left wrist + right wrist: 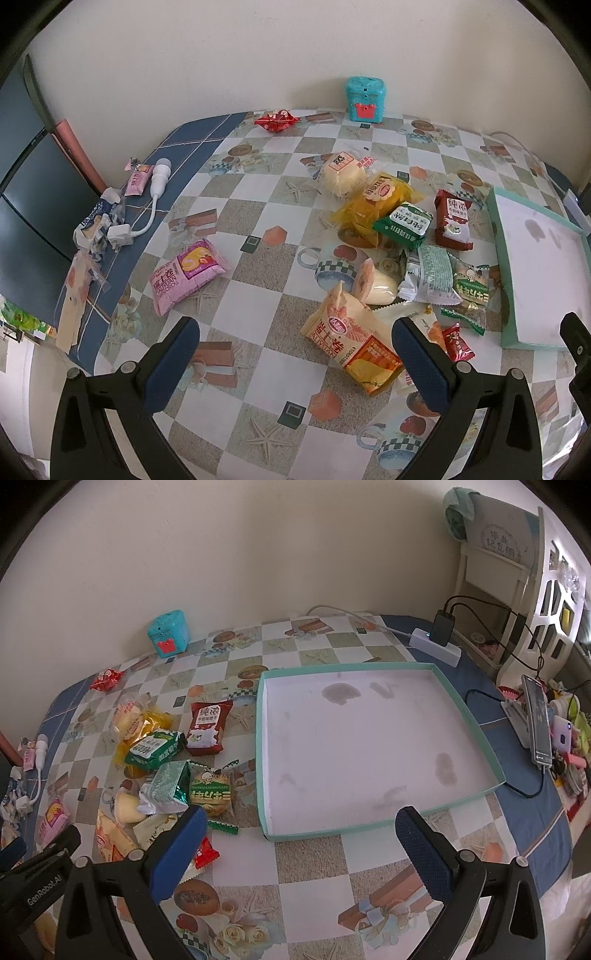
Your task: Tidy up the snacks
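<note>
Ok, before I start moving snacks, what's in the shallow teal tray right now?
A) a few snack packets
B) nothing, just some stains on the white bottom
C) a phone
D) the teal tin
B: the teal tray holds no snacks, only grey stains on its white bottom; the snack pile lies on the tablecloth beside it.

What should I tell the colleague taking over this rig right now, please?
Left gripper: open, empty, above the table near the orange swiss-roll packet.
Right gripper: open, empty, at the near edge of the shallow teal box.
Snacks: heaped left of the box; a pink packet and a red candy lie apart.
Done: nothing; the box holds no snacks.
Left: probably moving every snack into the box.
</note>
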